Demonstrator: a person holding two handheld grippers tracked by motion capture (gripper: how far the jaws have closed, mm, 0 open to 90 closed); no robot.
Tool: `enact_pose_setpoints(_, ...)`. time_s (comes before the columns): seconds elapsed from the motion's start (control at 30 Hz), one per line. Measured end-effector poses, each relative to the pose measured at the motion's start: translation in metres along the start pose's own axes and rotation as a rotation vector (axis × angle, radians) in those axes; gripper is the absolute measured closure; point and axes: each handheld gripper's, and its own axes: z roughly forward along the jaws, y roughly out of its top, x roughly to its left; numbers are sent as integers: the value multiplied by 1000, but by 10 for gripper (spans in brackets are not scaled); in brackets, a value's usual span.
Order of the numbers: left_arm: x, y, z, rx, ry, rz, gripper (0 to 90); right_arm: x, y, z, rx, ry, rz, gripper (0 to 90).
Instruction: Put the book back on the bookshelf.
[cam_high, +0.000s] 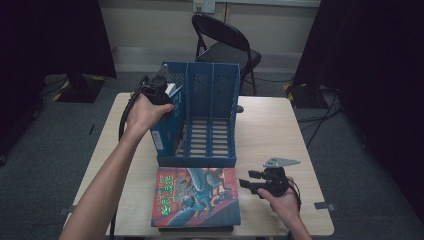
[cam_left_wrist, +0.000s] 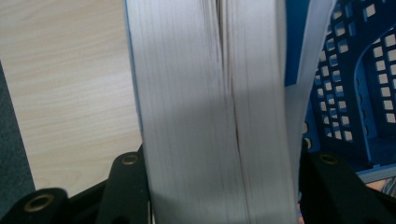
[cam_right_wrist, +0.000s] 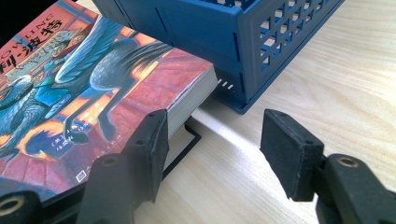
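Book (cam_left_wrist: 210, 116), upright, page edges showing, clamped by left gripper (cam_left_wrist: 224, 186) in leftmost compartment of blue file rack (cam_high: 210, 95). Right gripper (cam_right_wrist: 212, 154): jaws apart, empty, beside illustrated book (cam_right_wrist: 93, 84) before rack.

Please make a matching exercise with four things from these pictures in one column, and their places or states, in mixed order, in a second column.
Things:
1. left gripper
2. right gripper
3. red-covered book
4. blue file rack

Places or states:
A. lies flat at the near table edge, on top of a darker book
B. stands on the table with its slots open toward the person
C. jaws on each side of a book's page block
D. jaws open, nothing between them

Pairs: 1-C, 2-D, 3-A, 4-B
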Motion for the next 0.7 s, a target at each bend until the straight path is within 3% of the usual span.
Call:
enact_pose_setpoints(0.2, 3, 2, 7, 27, -28, 13, 495, 1, 1, -1, -3, 4, -2, 423)
enact_pose_setpoints(0.37, 3, 3, 6, 33, -39, 33, 581, -1, 0, 0, 3, 1, -1, 423)
enact_pose_setpoints(0.6, -1, 6, 4, 56, -48, 43, 609, -1, 0, 0, 4, -2, 4, 421)
enact_pose_setpoints(0.7, 3, 6, 3, 50, -70, 19, 611, -2, 0, 0, 2, -6, 6, 414)
